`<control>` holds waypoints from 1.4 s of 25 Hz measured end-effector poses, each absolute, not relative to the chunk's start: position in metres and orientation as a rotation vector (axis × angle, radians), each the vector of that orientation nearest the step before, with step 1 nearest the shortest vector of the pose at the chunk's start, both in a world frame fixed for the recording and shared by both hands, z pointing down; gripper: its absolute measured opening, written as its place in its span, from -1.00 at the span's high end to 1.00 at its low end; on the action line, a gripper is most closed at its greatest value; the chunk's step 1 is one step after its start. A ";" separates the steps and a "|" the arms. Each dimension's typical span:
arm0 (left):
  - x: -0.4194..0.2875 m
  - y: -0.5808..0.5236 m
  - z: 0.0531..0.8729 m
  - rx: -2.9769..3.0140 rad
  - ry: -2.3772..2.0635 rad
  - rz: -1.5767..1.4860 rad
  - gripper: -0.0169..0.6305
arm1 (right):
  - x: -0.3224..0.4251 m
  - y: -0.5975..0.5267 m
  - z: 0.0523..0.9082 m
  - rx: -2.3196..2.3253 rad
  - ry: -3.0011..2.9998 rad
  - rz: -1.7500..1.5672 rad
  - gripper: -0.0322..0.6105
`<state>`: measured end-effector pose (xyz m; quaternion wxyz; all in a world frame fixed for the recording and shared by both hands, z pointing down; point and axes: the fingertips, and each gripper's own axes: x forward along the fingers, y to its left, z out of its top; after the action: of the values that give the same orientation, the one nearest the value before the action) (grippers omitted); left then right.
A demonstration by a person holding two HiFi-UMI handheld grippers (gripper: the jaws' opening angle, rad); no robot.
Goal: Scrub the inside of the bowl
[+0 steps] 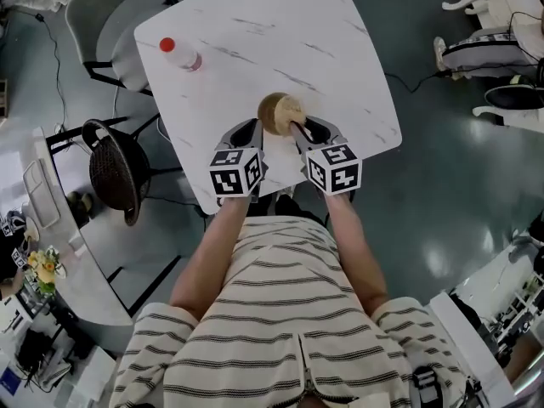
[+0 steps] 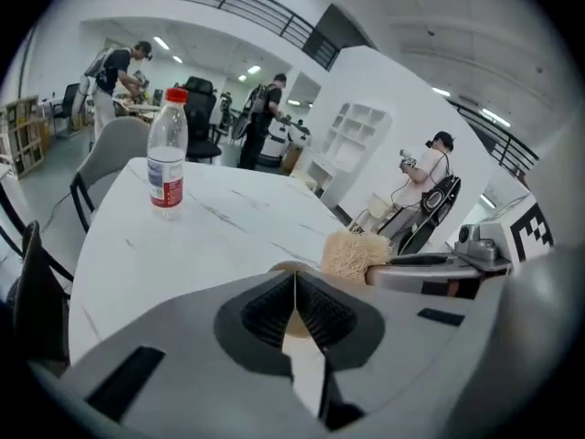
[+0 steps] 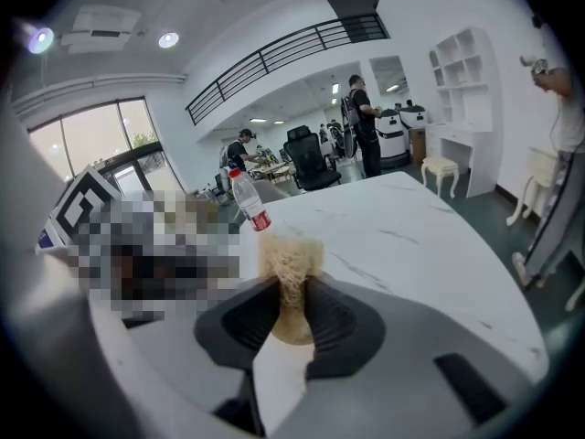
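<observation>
Wood-brown bowl [image 1: 274, 113] sits on white marble table [image 1: 297, 32], on the near half, set back from the near edge. In it: head of a straw-coloured fibre scrubber [image 1: 291, 109], resting against the right side of the bowl.

Left gripper [image 1: 255, 128]: jaws pressed together on the bowl's near-left rim. Right gripper [image 1: 299, 130]: jaws clamped on the scrubber's bundle, bristles fanning out past the tips. The two grippers lie side by side, close, at the near side of the bowl.

Clear plastic bottle [image 1: 181, 54], red cap, red label, upright near the table's far-left edge, well apart from the bowl. Contents not readable.

Room: bare marble far of the bowl and to its right, out to the rounded corners. Grey chair [image 1: 106, 15] beside the far-left edge; black mesh chair [image 1: 115, 170] beside the near-left edge.

Head view alone gives the bowl's place on the table and both chairs. Left gripper view adds the scrubber's frayed tuft just right of its jaws and the right gripper's body beside it. Both gripper views show people standing across the hall, hidden from the head view.
</observation>
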<state>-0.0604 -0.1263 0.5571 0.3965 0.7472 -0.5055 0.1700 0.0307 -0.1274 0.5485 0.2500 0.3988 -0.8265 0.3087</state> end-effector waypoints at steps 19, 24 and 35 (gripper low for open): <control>-0.059 -0.124 0.598 1.769 -1.216 0.402 0.83 | 0.028 -0.126 0.573 1.052 -2.200 0.872 0.61; -0.063 -0.125 0.613 1.661 -1.199 0.348 0.83 | 0.027 -0.129 0.578 1.055 -2.186 0.876 0.61; -0.059 -0.120 0.639 1.498 -1.123 0.277 0.83 | 0.029 -0.132 0.587 1.046 -2.167 0.882 0.61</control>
<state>-0.0591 -0.1204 0.6390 0.5847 0.6421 -0.4813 0.1189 0.0287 -0.1319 0.5870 0.2854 0.3913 -0.8104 0.3297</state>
